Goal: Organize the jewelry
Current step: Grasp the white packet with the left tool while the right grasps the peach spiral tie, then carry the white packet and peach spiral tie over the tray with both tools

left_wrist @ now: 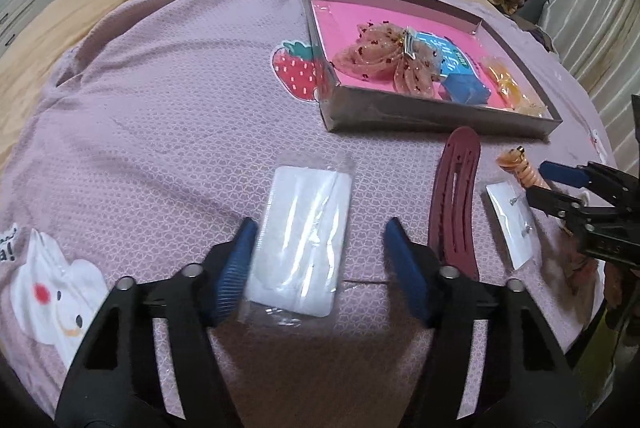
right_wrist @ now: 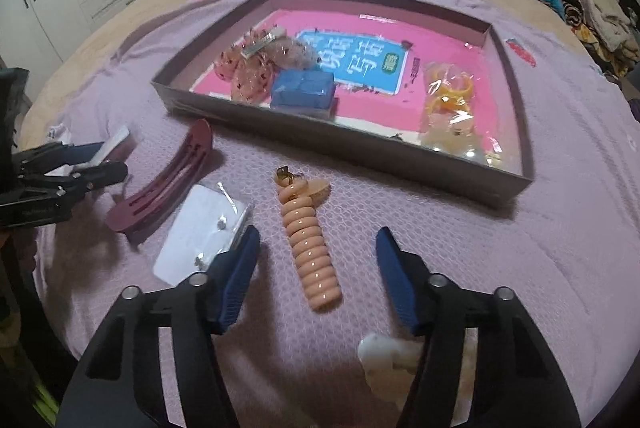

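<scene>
Partly done: the box (right_wrist: 508, 163) on the bed already holds hair bows, a blue case and yellow bagged pieces. Left out near it: white packet (left_wrist: 298, 240), maroon clip (left_wrist: 454, 195), earring card (right_wrist: 202, 232), coil hair tie (right_wrist: 310, 240). Left hand-held gripper (left_wrist: 320, 268) straddles the packet, released; right hand-held gripper (right_wrist: 316, 278) straddles the coil, released.
</scene>
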Tool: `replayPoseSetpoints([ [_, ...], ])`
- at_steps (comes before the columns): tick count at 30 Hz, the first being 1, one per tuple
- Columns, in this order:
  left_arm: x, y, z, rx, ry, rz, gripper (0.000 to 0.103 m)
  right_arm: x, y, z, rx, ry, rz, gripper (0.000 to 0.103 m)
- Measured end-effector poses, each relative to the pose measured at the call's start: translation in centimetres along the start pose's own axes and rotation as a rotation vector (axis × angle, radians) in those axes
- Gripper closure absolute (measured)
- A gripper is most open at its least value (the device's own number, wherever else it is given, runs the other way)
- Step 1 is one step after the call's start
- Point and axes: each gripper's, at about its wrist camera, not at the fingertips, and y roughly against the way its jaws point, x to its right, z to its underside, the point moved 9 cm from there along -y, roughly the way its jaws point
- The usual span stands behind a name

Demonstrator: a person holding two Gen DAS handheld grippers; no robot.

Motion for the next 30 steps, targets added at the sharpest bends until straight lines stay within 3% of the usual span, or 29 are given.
replayPoseSetpoints([
  [3,-0.3,0.1,-0.2,0.0,0.014,0.0,0.067,-0.1,-0.6,-0.1,-0.008,0.009,0.008,0.069],
  [4,-0.3,0.0,-0.3,-0.001,0.017,0.003,0.067,-0.1,-0.6,-0.1,-0.006,0.014,0.009,0.078],
  [6,-0.2,0.1,-0.3,-0.005,0.014,0.006,0.068,-0.3,-0.4,-0.2,-0.003,0.009,-0.019,0.084],
  [19,3.3,3.1,-1.3,0.052,-0.043,0.046,0.07,-0.8,4.3,1.2,0.09,-0.046,-0.108,0.086],
  [30,8.2,5.6,-2.5,0.094,-0.115,0.092,0.07,1.5,10.1,1.7,0.199,-0.08,-0.065,0.086],
])
